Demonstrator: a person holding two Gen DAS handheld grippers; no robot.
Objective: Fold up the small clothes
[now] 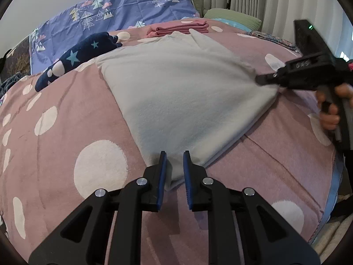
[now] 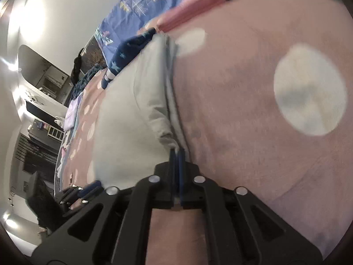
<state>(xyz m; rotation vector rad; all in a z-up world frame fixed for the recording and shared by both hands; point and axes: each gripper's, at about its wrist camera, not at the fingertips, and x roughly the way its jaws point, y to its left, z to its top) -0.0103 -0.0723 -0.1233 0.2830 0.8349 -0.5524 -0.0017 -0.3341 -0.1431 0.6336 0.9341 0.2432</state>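
We count two grippers: the left gripper (image 1: 174, 158) and the right gripper (image 2: 177, 154). We see one pale grey garment (image 1: 181, 97) spread out, one navy star-print garment (image 1: 81, 55), and one stack of folded pink clothes (image 1: 178, 28); how many pieces make up that stack, we cannot tell. There is one pink blanket with white dots (image 1: 66, 137) beneath them, one blue tree-print quilt (image 1: 123, 8) behind, and one green pillow (image 1: 233, 17). We see one hand (image 1: 331, 108).

Soft even light; right view motion-blurred, wall glare left.
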